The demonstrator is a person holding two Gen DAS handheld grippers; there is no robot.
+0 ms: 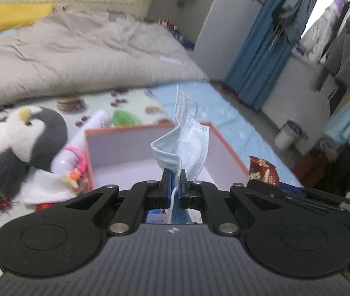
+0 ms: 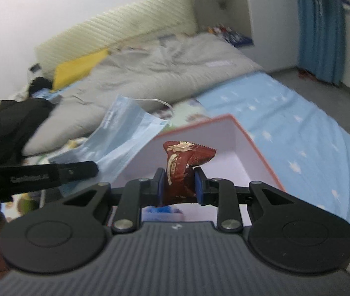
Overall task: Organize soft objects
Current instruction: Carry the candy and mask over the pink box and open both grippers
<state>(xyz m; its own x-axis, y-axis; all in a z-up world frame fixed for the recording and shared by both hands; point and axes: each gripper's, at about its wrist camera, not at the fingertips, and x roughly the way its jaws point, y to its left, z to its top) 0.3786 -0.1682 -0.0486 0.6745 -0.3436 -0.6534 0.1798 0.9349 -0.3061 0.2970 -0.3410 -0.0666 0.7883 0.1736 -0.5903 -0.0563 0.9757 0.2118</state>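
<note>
My left gripper (image 1: pixel 175 181) is shut on a light blue face mask (image 1: pixel 187 148) and holds it above the near edge of an open box (image 1: pixel 115 145) with orange rims and a pale inside. My right gripper (image 2: pixel 178 181) is shut on a red-brown snack packet (image 2: pixel 183 165) above the same box (image 2: pixel 236 143). In the right wrist view the mask (image 2: pixel 123 133) and the left gripper's finger (image 2: pixel 76 170) show at the left. The packet (image 1: pixel 263 170) shows at the right in the left wrist view.
A plush penguin (image 1: pixel 19 143), a white bottle (image 1: pixel 81 140) with a pink band and a white cloth (image 1: pixel 46 185) lie left of the box on a printed mat. A grey duvet (image 1: pixel 81 56) covers the bed behind. A blue starred sheet (image 2: pixel 298 128) lies right of the box.
</note>
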